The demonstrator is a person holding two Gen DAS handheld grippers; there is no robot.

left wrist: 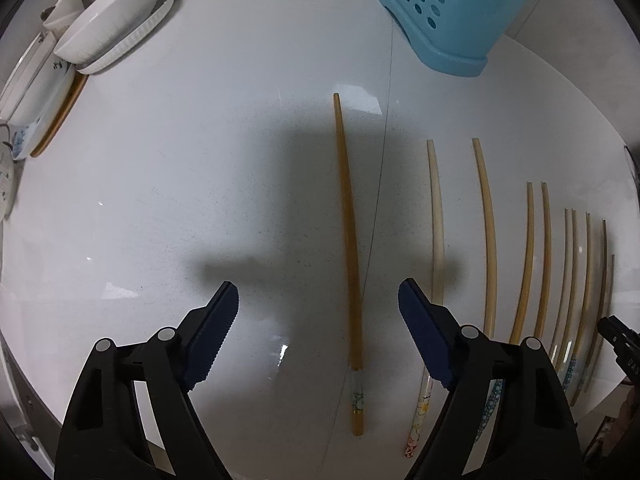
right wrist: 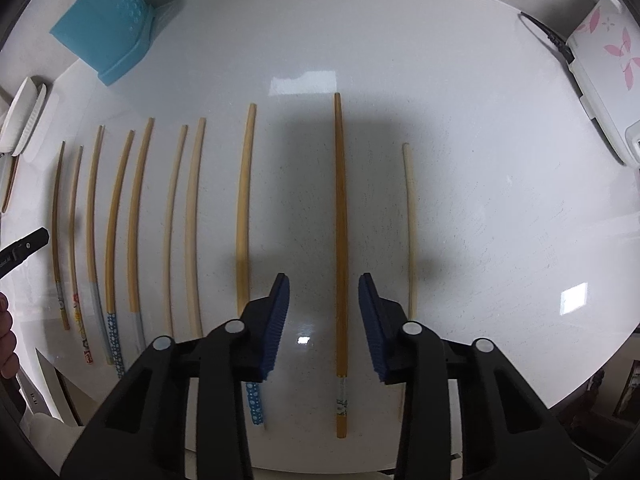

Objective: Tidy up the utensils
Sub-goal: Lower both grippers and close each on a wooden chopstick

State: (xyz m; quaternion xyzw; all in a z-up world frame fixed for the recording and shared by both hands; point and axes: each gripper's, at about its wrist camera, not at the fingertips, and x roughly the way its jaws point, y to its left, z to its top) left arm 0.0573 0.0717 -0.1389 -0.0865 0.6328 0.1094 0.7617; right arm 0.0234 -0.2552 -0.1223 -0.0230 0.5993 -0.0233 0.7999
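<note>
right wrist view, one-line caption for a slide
Open right gripper straddles a brown chopstick in a row on the white counter.

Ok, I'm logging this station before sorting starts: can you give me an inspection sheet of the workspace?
Surface: white countertop, glossy, with shadows of the tools.
Job's things: chopsticks lying in a row, roughly parallel; blue perforated holder at the back.
Clutter: stacked white dishes at one side.
Grippers: left gripper open over a brown chopstick; right gripper open, straddling another.
Cables: black cord by a white flowered appliance.
Surroundings: nothing seen.
</note>
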